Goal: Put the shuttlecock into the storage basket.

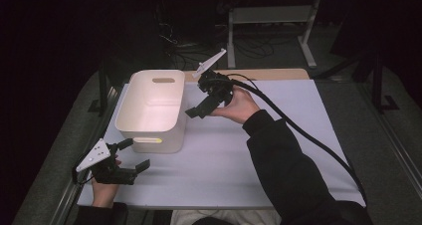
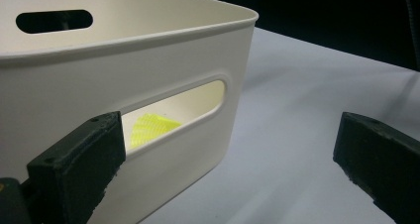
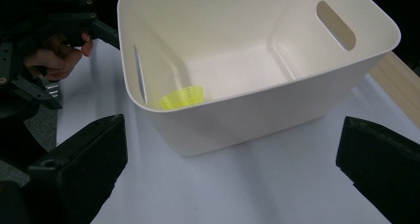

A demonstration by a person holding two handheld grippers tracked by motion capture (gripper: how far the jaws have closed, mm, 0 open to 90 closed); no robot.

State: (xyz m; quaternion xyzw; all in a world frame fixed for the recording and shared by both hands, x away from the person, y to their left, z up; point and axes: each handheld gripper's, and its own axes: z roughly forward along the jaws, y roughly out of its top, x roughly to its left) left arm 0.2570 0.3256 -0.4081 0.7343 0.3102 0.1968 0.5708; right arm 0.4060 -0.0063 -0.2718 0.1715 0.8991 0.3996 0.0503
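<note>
Inside bin (image 3: 257, 110), yellow obj (image 3: 182, 97) lies beyond both open jaws.

1. The table (image 1: 278, 150) fills the middle of the high view, its top covered by a pale, lavender-white sheet that runs from the lower left of the frame to the right of centre.
2. Along the far edge, at the upper centre of the frame, a strip of bare wood (image 1: 268, 74) shows beyond the sheet.
3. A white bin (image 1: 152, 130) with rounded corners and slot handles stands directly on the sheet, in the left-centre of the high view, near the table's left edge.
4. In the right gripper view the bin (image 3: 257, 110) sits upright at the upper centre, flat on the sheet.
</note>
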